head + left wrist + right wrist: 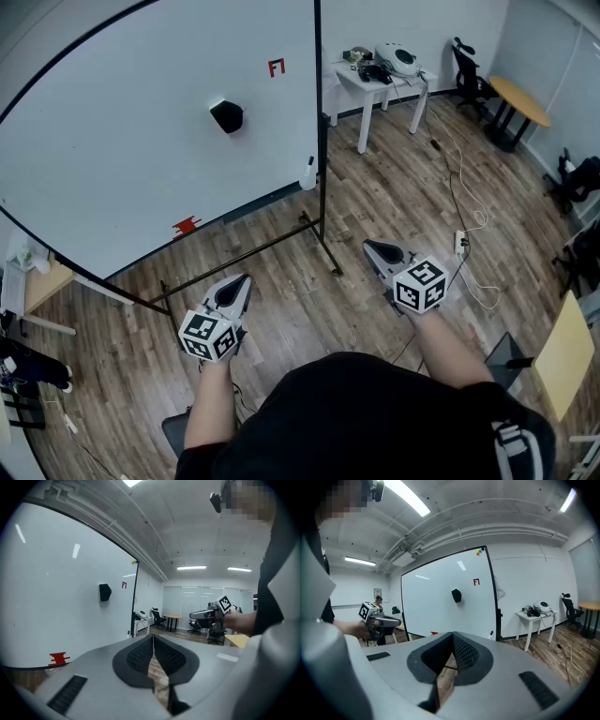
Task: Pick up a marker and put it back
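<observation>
A large whiteboard (131, 141) on a black stand fills the left of the head view. A red object (186, 225) sits on the board's lower edge, also seen as the red object (59, 658) and the red object (434, 633). A small white item with a dark tip (308, 173) hangs at the board's right post; whether it is a marker is unclear. A black eraser-like block (226, 115) sticks to the board. My left gripper (242, 278) (153, 637) and right gripper (368, 245) (452, 634) are held over the wood floor, well short of the board, both shut and empty.
The stand's black foot bars (323, 246) run across the floor between my grippers and the board. A white table (370, 86) with a white device stands at the back. A round yellow table (520, 98), office chairs, and a cable with a power strip (461, 244) are at right.
</observation>
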`<state>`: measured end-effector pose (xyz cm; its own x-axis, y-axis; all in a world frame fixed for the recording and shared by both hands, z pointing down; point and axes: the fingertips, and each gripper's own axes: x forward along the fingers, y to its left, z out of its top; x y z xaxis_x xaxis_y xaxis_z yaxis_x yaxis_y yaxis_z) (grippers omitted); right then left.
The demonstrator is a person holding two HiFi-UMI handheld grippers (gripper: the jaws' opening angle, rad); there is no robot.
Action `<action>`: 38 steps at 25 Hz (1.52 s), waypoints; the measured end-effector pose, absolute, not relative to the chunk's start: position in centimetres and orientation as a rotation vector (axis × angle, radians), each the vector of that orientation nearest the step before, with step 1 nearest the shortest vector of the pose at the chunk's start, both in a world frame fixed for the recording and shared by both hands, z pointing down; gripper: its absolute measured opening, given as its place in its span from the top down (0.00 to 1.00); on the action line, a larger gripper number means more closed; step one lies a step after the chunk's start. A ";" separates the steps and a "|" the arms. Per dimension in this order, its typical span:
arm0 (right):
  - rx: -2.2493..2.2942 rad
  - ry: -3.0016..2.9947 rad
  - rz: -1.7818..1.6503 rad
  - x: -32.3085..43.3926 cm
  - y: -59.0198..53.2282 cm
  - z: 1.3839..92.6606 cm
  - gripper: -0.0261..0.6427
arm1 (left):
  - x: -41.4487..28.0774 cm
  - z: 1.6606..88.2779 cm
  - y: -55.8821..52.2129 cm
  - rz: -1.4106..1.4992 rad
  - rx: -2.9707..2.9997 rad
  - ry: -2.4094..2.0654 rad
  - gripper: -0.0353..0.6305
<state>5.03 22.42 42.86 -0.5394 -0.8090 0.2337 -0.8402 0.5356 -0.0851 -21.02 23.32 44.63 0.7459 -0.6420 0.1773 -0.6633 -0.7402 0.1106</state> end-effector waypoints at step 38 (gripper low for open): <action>1.425 -2.580 0.416 8.4 6.5 46.4 0.97 | -17.7 47.0 9.6 0.245 2.716 -1.072 0.92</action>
<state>8.37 6.49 46.43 -0.5308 -0.8015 0.2754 -0.8474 0.5057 -0.1616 -17.69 9.55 46.96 0.7212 -0.6532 0.2304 -0.6884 -0.7128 0.1341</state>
